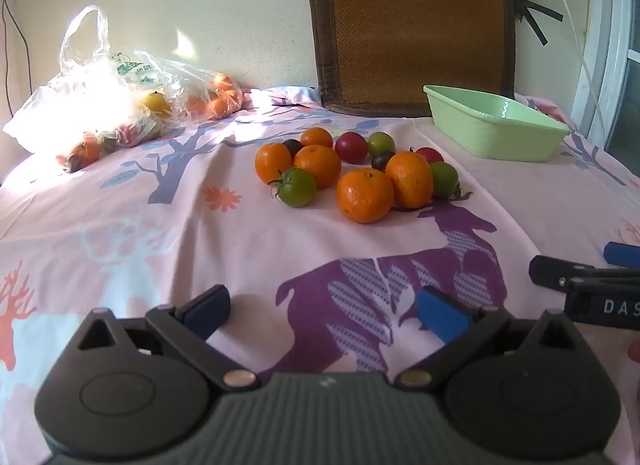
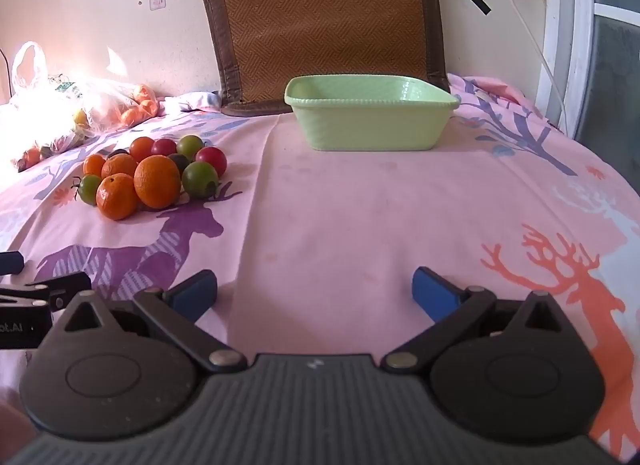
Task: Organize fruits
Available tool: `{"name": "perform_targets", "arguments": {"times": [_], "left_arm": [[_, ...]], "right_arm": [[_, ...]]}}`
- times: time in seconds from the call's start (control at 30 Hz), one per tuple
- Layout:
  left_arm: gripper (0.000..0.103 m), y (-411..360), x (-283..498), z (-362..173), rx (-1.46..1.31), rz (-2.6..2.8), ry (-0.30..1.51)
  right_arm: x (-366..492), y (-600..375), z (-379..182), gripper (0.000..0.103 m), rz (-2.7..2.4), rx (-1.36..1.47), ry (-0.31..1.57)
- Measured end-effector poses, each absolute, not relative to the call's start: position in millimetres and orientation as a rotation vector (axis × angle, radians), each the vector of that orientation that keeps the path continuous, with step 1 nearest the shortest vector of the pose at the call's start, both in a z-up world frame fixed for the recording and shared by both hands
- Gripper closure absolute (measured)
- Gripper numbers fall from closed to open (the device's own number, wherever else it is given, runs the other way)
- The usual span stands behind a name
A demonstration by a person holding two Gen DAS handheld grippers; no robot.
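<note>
Start of task, nothing picked yet. Left gripper (image 1: 324, 311) has its jaws spread wide and empty, hovering low over the pink deer-print cloth (image 1: 240, 249). Right gripper (image 2: 314, 291) is likewise wide and empty over bare cloth, and points toward the green tub (image 2: 368, 127).

The fruit pile (image 1: 356, 173) sits mid-table: several oranges plus small red, green and dark tomatoes, all touching or just beside one another. The tub stands well apart from the pile, at the back near a woven mat (image 1: 412, 25) leaning on the wall. It looks empty, but its floor is hidden behind the near wall, so not certain. Plastic bags (image 1: 100, 105) with more fruit lie far left, washed out by glare.

Step in hand, as judged: approach for the first pick. Likely next move: the left gripper goes forward to the nearest orange (image 1: 364, 195), straddles it with both pads and closes gently. Neighbours are tight, so fingers may nudge the green tomato (image 1: 298, 187) or make round fruit roll.
</note>
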State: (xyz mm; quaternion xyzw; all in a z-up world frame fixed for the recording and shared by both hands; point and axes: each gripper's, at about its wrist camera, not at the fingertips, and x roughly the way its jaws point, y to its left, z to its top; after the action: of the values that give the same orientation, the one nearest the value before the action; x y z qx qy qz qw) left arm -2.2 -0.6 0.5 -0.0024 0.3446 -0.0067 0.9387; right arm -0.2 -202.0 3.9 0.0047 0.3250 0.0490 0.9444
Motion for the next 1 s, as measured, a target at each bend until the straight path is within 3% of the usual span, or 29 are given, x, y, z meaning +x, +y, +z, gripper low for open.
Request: {"name": "perform_targets", "arguments": {"times": [1.0], "left_arm": [[0.000, -1.5, -2.6, -1.5, 0.005, -0.013, 0.703]], "right_arm": [[2.0, -196.6, 6.6, 0.000, 0.054, 0.006, 0.711]]}}
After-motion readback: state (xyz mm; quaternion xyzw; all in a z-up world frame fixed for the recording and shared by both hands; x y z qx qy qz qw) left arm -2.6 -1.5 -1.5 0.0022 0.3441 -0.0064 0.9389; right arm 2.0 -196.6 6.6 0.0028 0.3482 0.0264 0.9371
